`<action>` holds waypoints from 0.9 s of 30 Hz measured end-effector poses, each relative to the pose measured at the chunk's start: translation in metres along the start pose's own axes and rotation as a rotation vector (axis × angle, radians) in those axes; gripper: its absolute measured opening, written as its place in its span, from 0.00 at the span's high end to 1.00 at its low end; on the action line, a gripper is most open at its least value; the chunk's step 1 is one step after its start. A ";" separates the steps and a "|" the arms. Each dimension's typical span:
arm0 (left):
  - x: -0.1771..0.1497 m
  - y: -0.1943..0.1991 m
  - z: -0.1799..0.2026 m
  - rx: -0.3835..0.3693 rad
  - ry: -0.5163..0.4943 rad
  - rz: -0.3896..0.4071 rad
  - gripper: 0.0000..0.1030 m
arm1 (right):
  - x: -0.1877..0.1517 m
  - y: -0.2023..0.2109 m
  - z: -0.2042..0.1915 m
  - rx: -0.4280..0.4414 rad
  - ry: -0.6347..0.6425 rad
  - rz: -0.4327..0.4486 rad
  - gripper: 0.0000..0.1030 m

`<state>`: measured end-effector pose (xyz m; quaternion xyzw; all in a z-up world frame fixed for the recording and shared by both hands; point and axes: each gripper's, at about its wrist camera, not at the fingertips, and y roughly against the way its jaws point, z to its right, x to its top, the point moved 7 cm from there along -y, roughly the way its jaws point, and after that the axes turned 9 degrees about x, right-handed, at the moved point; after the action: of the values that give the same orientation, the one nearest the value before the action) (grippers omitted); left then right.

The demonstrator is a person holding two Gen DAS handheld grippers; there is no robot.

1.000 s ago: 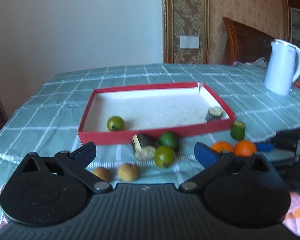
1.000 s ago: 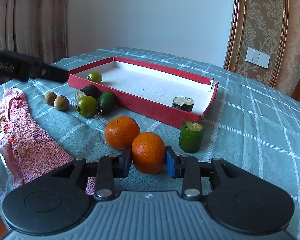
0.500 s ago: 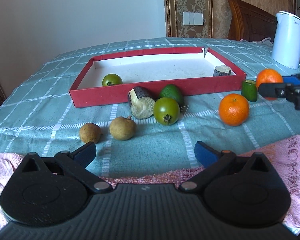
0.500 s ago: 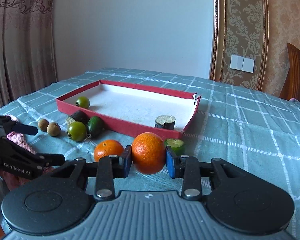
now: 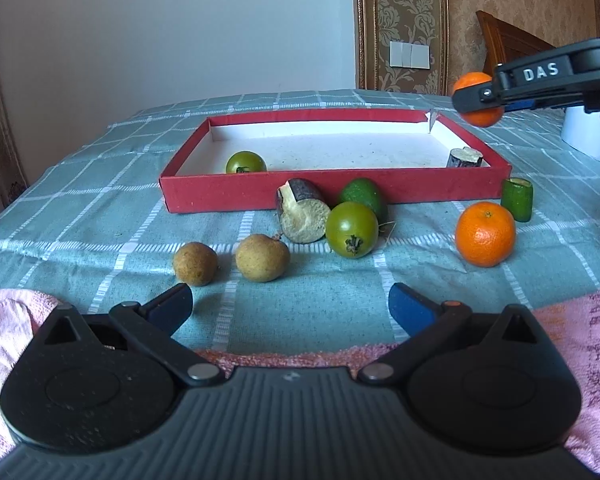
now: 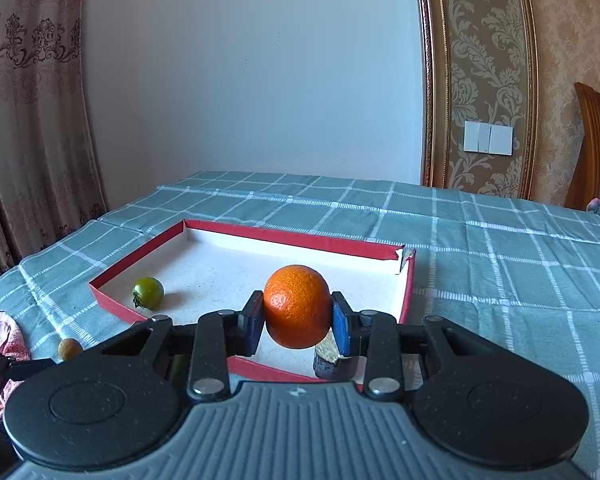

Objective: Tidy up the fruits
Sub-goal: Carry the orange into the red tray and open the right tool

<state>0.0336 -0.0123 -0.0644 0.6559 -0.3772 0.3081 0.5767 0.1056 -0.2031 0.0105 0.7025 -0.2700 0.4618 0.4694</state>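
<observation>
A pink towel (image 5: 8,320) lies at the near left edge of the bench (image 5: 80,216), which is covered in a green checked cloth, and the left tongs (image 5: 290,306) hang low above it with their blue pads spread wide and nothing between them. Just beyond them sit two small brown fruits (image 5: 195,263) side by side, then a cut dark stub with a pale face (image 5: 303,216) touching a green tomato (image 5: 352,229), and a green avocado (image 5: 361,198) tucked behind that tomato against the front wall of the red tray (image 5: 260,198). Inside the tray (white-floored, with a torn far right corner) a second green tomato (image 5: 245,162) rests near the front left and a short dark stub (image 5: 464,157) stands near the front right. Further right on the cloth sits a loose orange (image 5: 485,234), with a cut green piece (image 5: 517,199) standing upright just behind it, beside the tray's right front corner. At the far right the right tongs (image 6: 298,320) are closed on a held orange (image 6: 297,306), pinched at its sides by the blue pads and lifted clear of the bench above the tray's near right part; from the left wrist view it shows high over the tray's right corner. A white kettle's base (image 5: 588,132) stands at the right edge.
</observation>
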 end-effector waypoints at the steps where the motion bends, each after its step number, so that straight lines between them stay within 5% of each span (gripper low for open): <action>1: 0.000 0.000 0.000 0.001 0.003 -0.002 0.00 | 0.001 -0.008 -0.001 -0.002 0.003 -0.010 0.67; 11: -0.001 -0.001 -0.001 -0.003 0.016 -0.013 0.00 | -0.017 -0.048 0.008 -0.012 -0.043 -0.104 0.60; 14: -0.001 0.000 -0.002 -0.005 0.020 -0.016 0.00 | -0.014 -0.027 0.013 -0.023 -0.066 -0.041 0.59; 18: -0.001 0.000 -0.002 -0.001 0.022 -0.015 0.00 | -0.011 0.014 0.032 -0.069 -0.129 0.070 0.36; 27: -0.001 0.001 -0.002 0.021 0.021 -0.004 0.00 | -0.047 0.037 0.082 -0.210 -0.272 0.192 0.35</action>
<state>0.0319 -0.0098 -0.0644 0.6594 -0.3666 0.3176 0.5743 0.0873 -0.2957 -0.0278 0.6765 -0.4435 0.3745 0.4531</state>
